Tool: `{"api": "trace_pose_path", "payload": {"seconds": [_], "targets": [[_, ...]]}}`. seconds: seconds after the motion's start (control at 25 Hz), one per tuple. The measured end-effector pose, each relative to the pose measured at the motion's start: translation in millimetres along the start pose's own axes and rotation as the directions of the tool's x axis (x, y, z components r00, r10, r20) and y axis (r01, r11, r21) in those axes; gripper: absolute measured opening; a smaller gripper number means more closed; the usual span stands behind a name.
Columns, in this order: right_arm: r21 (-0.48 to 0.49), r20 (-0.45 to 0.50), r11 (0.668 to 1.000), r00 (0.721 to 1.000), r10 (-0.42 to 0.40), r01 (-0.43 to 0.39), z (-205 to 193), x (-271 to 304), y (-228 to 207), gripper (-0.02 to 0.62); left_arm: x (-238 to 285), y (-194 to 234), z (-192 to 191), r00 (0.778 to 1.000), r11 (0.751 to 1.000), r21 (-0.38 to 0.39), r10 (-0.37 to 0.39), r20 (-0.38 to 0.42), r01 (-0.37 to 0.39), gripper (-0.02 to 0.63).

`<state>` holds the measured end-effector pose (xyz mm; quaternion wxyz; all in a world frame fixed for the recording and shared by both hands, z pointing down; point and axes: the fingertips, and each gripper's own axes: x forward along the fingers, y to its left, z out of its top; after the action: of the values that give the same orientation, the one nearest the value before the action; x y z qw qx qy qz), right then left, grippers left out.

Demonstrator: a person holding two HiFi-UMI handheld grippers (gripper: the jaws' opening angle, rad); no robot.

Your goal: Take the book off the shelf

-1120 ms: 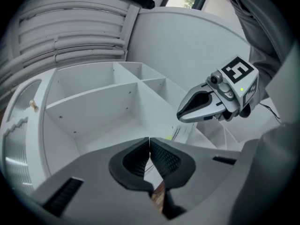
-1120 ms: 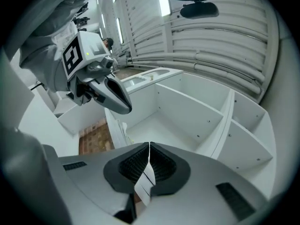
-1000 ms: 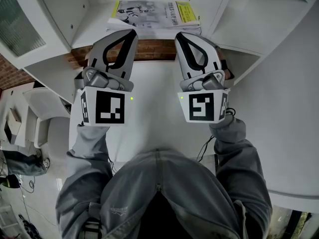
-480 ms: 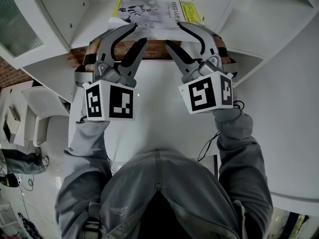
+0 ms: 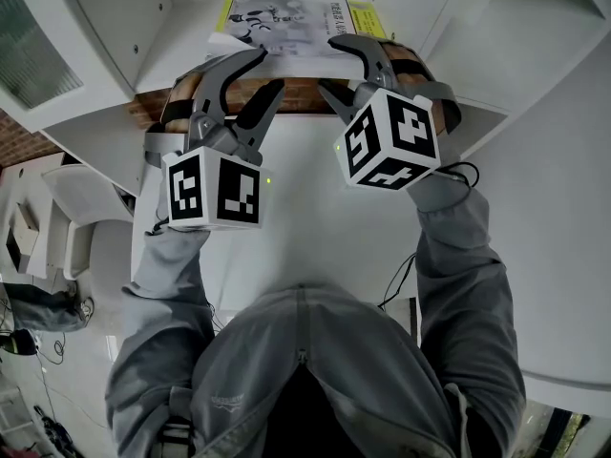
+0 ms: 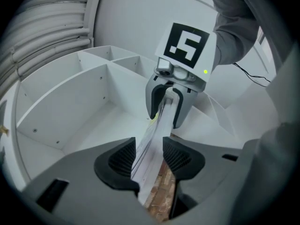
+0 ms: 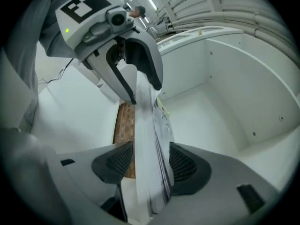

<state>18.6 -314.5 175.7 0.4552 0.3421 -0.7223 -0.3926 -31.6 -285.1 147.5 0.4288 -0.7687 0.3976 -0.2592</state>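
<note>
A thin book (image 5: 286,22) with a grey and yellow cover lies flat on the white shelf (image 5: 181,41). My left gripper (image 5: 267,70) straddles the near left part of its front edge, and my right gripper (image 5: 329,62) the near right part. Both pairs of jaws have just been opening. In the left gripper view the book (image 6: 151,144) runs between the pads of my left gripper (image 6: 145,158), with a gap on one side. The right gripper view shows the book (image 7: 145,139) between the spread pads of my right gripper (image 7: 149,165), not pressed.
The shelf is one compartment of a white cubby unit with dividers (image 6: 93,74) and side walls (image 7: 243,93). A strip of red brick (image 5: 296,93) shows under the shelf's front edge. A white table (image 5: 296,218) lies below my arms.
Both grippers were shut and short of the book a second ago. They have opened and moved forward over its front edge. The right gripper has rolled, turning its marker cube.
</note>
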Motion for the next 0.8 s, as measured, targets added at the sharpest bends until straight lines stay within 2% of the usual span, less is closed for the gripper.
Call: {"api": "trace_pose_path", "payload": {"seconds": [0.16,0.4,0.6,0.76,0.8], "targets": [[-0.057,-0.077,0.998,0.997,-0.012,0.007,-9,14,11,0.241,-4,-3,-2,1.000,1.000,0.004,-0.003,-0.015,0.003,0.183],[-0.098,-0.096,0.993,0.992,-0.077,0.068,-9,12,12,0.235,-11,-4,0,1.000,1.000,0.013,-0.003,-0.025,0.003,0.183],[-0.113,-0.088,0.987,0.988,-0.126,0.116,-4,3,6,0.182,-8,-5,4,0.999,1.000,0.023,-0.011,-0.033,0.012,0.183],[-0.117,-0.065,0.974,0.977,-0.203,0.195,-1,-9,-3,0.087,-6,-2,6,0.999,0.999,0.043,-0.006,-0.046,0.008,0.189],[-0.112,-0.061,0.973,0.976,-0.210,0.202,1,-12,-4,0.087,-7,0,7,0.999,0.999,0.054,-0.001,-0.052,0.004,0.192]]}}
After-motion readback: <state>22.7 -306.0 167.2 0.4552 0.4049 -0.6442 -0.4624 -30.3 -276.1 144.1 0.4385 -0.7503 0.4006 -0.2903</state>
